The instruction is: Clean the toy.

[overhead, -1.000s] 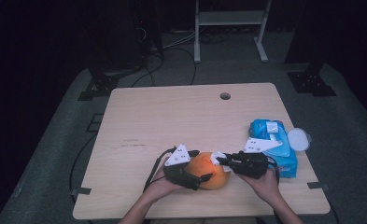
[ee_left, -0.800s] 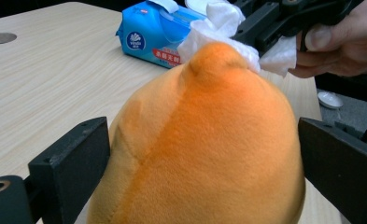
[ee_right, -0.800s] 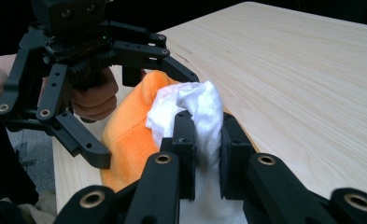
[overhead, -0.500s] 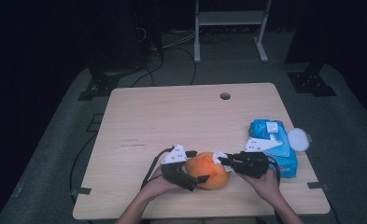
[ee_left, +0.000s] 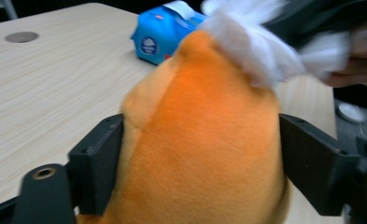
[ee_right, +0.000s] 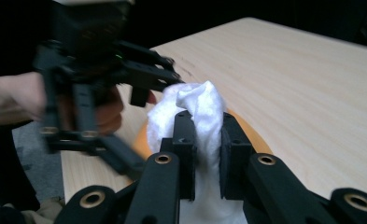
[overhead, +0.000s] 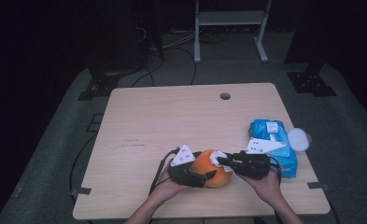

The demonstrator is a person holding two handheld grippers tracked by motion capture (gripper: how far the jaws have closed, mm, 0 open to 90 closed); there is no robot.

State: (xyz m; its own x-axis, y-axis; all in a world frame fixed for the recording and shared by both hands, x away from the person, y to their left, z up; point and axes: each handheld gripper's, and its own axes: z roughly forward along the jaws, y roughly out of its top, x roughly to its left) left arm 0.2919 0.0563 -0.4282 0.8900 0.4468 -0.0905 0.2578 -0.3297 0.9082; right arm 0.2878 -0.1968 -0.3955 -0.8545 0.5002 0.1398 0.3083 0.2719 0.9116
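Presently, item: orange plush toy (overhead: 212,168), near table's (overhead: 172,116) front edge.
Left gripper (overhead: 197,176): jaws just closing, pressed on toy's flanks, steadying it.
Right gripper (overhead: 222,161): clamped on white wipe (ee_right: 196,116), atop toy for wiping.
Wipes pack (overhead: 270,140): beside, within reach.

The left gripper (overhead: 208,176) has just been closing its jaws on the orange plush toy (overhead: 212,168): in the left gripper view both black jaws now press against the toy's sides (ee_left: 195,154), where a second ago they stood wider around it. In the high view the left gripper's grey plate sits slightly farther from the right gripper (overhead: 222,161).
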